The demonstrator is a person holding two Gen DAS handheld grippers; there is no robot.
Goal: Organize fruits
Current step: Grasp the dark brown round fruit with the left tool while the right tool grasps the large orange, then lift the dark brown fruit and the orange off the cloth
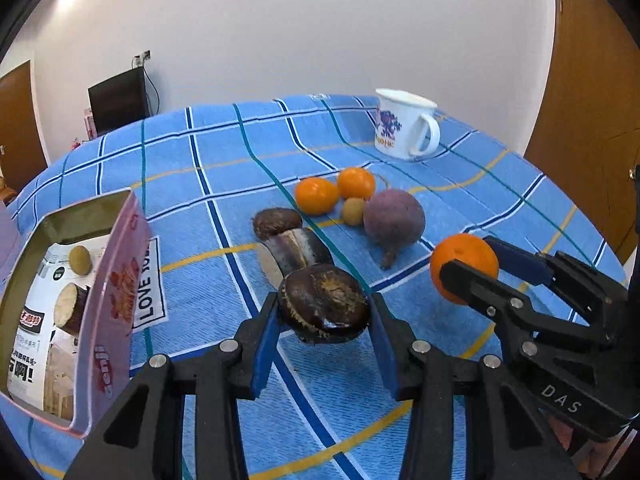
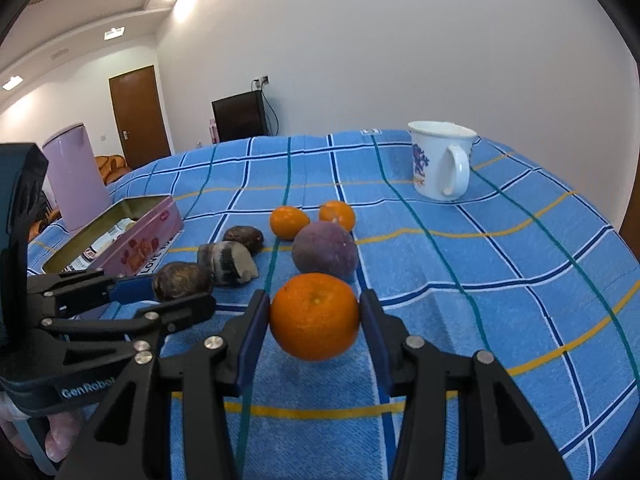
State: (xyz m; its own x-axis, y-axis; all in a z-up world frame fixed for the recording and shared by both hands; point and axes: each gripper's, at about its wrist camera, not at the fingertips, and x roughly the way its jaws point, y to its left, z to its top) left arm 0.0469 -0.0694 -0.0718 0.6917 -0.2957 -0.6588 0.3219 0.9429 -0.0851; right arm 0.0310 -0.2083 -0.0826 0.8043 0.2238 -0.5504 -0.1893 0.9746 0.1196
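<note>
My left gripper (image 1: 324, 316) is shut on a dark brown chestnut-like fruit (image 1: 325, 305) and holds it above the cloth; it also shows in the right wrist view (image 2: 182, 280). My right gripper (image 2: 315, 320) is shut on an orange (image 2: 315, 316), also seen from the left wrist view (image 1: 464, 262). On the blue checked cloth lie two more oranges (image 1: 317, 195) (image 1: 356, 183), a small yellow fruit (image 1: 354, 211), a purple round fruit (image 1: 394, 216), another dark fruit (image 1: 277, 222) and a cut dark piece (image 1: 298, 250).
An open pink tin box (image 1: 116, 280) stands at the left with a small yellow fruit (image 1: 80, 260) and a cut piece (image 1: 71, 309) inside. A white mug (image 1: 406, 124) stands at the back right. A lilac canister (image 2: 74, 176) stands behind the box.
</note>
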